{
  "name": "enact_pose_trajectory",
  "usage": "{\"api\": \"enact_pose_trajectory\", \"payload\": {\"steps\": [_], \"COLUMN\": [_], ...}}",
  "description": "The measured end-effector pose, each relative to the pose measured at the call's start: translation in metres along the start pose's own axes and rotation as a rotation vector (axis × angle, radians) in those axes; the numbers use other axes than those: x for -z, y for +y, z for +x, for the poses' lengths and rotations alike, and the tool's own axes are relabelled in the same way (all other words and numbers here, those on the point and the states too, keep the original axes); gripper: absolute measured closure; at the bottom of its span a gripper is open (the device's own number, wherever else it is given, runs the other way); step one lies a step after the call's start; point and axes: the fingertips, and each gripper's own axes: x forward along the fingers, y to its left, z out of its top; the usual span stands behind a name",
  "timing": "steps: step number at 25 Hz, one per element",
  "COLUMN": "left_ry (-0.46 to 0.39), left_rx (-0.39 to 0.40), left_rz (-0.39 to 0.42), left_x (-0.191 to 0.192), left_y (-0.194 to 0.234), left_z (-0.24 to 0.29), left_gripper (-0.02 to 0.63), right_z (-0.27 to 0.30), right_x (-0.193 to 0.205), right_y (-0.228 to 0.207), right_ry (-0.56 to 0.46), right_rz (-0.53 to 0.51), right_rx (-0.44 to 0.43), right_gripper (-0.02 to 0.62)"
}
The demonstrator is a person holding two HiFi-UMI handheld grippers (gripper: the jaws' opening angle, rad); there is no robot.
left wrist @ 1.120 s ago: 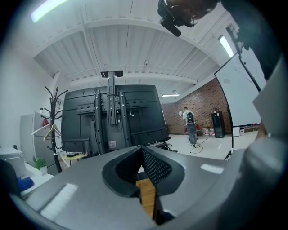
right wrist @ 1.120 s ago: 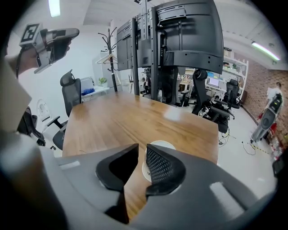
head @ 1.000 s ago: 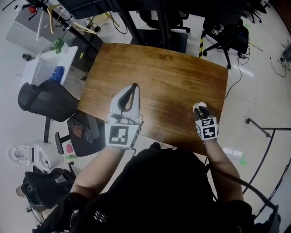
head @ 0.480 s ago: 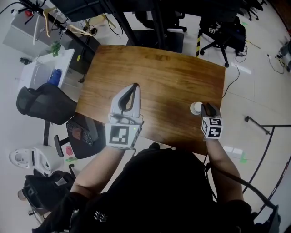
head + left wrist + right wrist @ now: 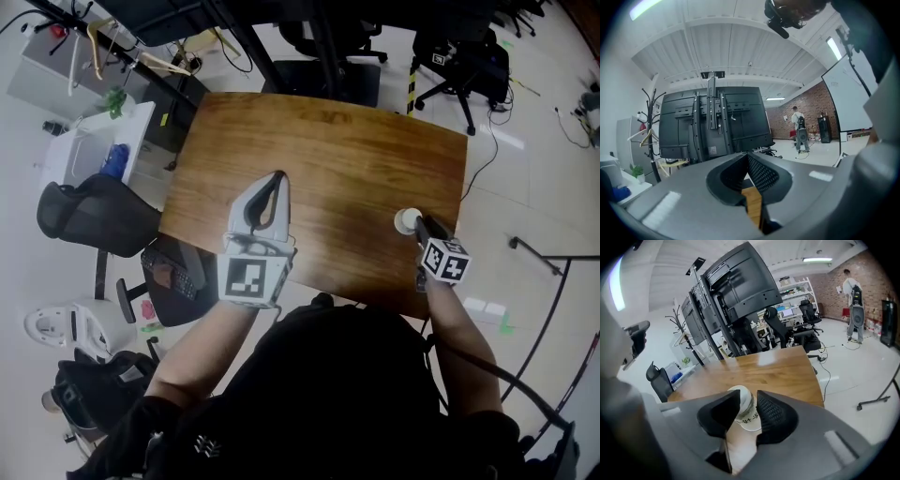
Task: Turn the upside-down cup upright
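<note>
Head view first: the white paper cup [image 5: 407, 221] is sitting around 4 o'clock on the wooden table [image 5: 328, 150], pretty close to the right edge. The right hand-held gripper [image 5: 418, 224] is coming at it from 5 o'clock, tips right at the cup. The left hand-held gripper [image 5: 277, 176] is hanging out around 8 o'clock, well apart from the cup, and it's looking pinched together at the tips with nothing in it.

Left gripper view: the left hand-held gripper [image 5: 746, 154] is showing its pads meeting at the tip. Only a strip of table [image 5: 752, 206] is peeking through below, so it's just idling, and I'd keep it that way.

Right gripper view: the right hand-held gripper [image 5: 747, 394] is opening its jaws, with the cup [image 5: 745, 411] standing between them on the table [image 5: 759, 371]. The pads are sitting just beside its walls, and I'm not seeing any squeeze. The wider lipped end seems to be facing down, so I'm guessing it's still upside-down, though I can't tell for sure.

My take on doing this well:
- Aim for the middle of the wall, below that printed band.
- Close gently, since paper is likely going to crumple.
- Lift clear before rolling the wrist over.
- Set it down a bit toward 12 o'clock, since that edge is worrying me.
</note>
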Motion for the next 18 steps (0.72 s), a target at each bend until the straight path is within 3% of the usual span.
{"api": "enact_pose_trajectory", "payload": {"steps": [2, 7, 14, 18], "left_ry": [-0.004, 0.015, 0.016, -0.002], "left_rx": [-0.003, -0.011, -0.004, 0.016], "left_rz": [-0.005, 0.005, -0.003, -0.009], "left_x": [-0.002, 0.000, 0.002, 0.001], "left_y": [0.001, 0.005, 0.005, 0.003], "left_z": [0.001, 0.001, 0.003, 0.003], "left_gripper": [0.606, 0.606, 0.606, 0.606], "right_z": [0.001, -0.002, -0.020, -0.020], "right_x": [-0.002, -0.007, -0.024, -0.018], "right_y": [0.003, 0.009, 0.000, 0.001], "right_ry": [-0.004, -0.008, 0.011, 0.074], "right_rz": [-0.008, -0.133, -0.414, -0.510], "right_rx": [-0.007, 0.028, 0.215, 0.267], "right_gripper": [0.525, 0.563, 0.570, 0.569]}}
